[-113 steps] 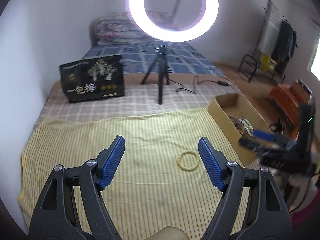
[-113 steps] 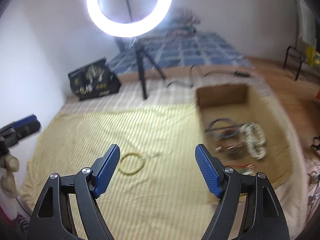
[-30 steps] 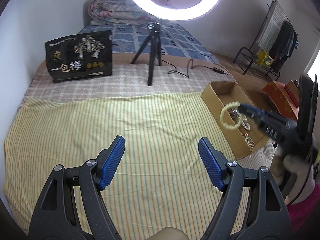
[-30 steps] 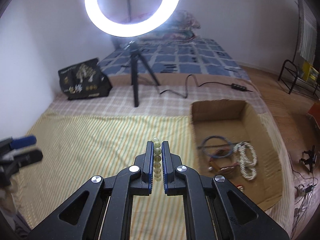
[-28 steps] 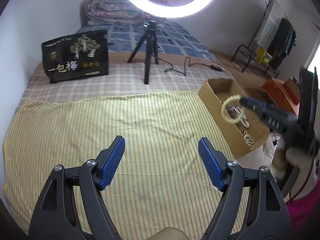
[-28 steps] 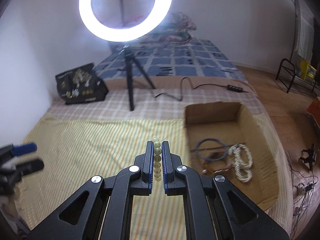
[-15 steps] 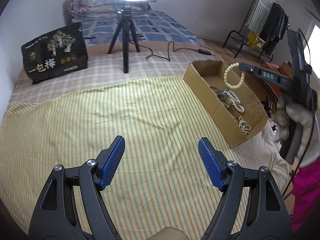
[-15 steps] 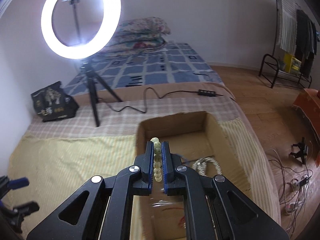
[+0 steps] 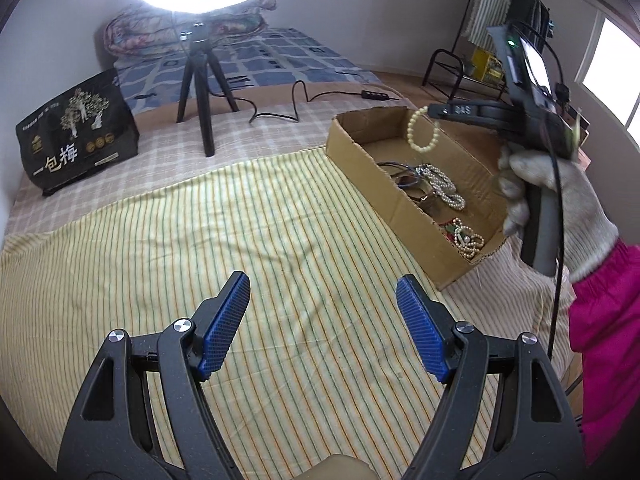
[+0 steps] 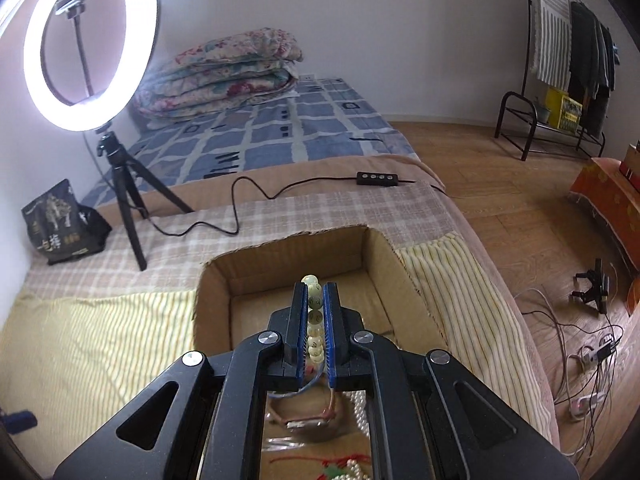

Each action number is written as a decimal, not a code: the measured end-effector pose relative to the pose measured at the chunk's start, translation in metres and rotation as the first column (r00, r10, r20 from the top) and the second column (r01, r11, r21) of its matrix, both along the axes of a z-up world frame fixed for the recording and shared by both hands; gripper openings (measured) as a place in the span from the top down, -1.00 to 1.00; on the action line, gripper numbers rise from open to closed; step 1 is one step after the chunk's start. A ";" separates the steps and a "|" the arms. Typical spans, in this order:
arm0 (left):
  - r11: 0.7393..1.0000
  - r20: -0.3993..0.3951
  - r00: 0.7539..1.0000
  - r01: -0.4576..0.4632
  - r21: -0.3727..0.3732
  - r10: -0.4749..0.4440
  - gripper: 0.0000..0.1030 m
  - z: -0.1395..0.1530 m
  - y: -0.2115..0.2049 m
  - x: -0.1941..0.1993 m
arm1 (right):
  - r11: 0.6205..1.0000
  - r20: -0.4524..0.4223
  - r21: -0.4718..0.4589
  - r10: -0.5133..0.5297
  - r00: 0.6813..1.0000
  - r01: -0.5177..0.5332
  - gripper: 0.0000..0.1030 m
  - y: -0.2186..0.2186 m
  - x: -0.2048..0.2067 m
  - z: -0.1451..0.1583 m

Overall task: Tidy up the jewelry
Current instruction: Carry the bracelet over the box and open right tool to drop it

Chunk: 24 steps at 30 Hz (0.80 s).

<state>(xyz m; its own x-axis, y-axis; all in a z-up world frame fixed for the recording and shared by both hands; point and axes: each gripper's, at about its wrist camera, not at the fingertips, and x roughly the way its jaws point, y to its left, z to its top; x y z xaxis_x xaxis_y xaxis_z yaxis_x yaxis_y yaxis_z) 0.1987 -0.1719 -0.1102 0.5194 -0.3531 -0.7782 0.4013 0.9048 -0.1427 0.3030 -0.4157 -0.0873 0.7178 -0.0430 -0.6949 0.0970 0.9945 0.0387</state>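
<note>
With the right tongs (image 10: 316,312) pinching the bead bracelet (image 9: 422,130) above the cardboard box (image 9: 360,152) and the left tongs (image 9: 324,320) gaping, we are risking a snag on release.

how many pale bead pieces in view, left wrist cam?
3: bead bracelet hanging from the right gripper over the cardboard box; pearl strand mid-box; pearl cluster at its near end. More may be hidden.

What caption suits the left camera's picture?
Right gripper dangles a pale bead bracelet over the cardboard box of jewelry.
</note>
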 end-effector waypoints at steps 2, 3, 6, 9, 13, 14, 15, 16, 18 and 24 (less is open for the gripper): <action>1.000 -0.002 1.000 0.007 0.003 -0.007 -0.52 -0.002 -0.002 0.001 | 1.000 -0.001 0.005 -0.006 1.000 0.006 0.88 -0.002 0.004 -0.003; 1.000 -0.005 1.000 0.010 0.003 -0.010 -0.52 -0.003 -0.003 0.002 | 1.000 -0.002 0.008 -0.008 1.000 0.008 0.88 -0.004 0.005 -0.004; 1.000 -0.007 1.000 0.014 0.001 -0.014 -0.52 -0.004 -0.005 0.003 | 1.000 -0.007 0.013 -0.013 1.000 0.013 0.88 -0.006 0.010 -0.008; 1.000 -0.007 1.000 0.014 -0.003 -0.014 -0.52 -0.005 -0.005 0.004 | 1.000 -0.009 0.013 -0.010 1.000 0.011 0.88 -0.005 0.013 -0.009; 1.000 -0.009 1.000 0.013 -0.007 -0.013 -0.52 -0.006 -0.005 0.006 | 1.000 -0.013 0.011 -0.002 1.000 0.002 0.88 -0.003 0.016 -0.012; 1.000 -0.009 1.000 0.014 -0.007 -0.014 -0.52 -0.006 -0.005 0.006 | 1.000 -0.015 0.007 0.000 1.000 0.000 0.88 -0.003 0.017 -0.013; 1.000 -0.009 1.000 0.014 -0.007 -0.014 -0.52 -0.006 -0.004 0.006 | 1.000 -0.015 0.000 -0.002 1.000 0.002 0.88 -0.002 0.017 -0.013; 1.000 -0.009 1.000 0.015 -0.008 -0.015 -0.52 -0.005 -0.004 0.007 | 1.000 -0.015 -0.004 -0.004 1.000 0.003 0.88 -0.001 0.018 -0.014; 1.000 -0.008 1.000 0.015 -0.008 -0.015 -0.52 -0.005 -0.005 0.007 | 1.000 -0.023 -0.004 -0.002 1.000 0.002 0.88 0.000 0.019 -0.016; 1.000 -0.002 1.000 0.018 -0.008 -0.018 -0.52 -0.003 -0.004 0.005 | 1.000 -0.019 -0.010 -0.005 1.000 0.005 0.12 0.002 0.018 -0.015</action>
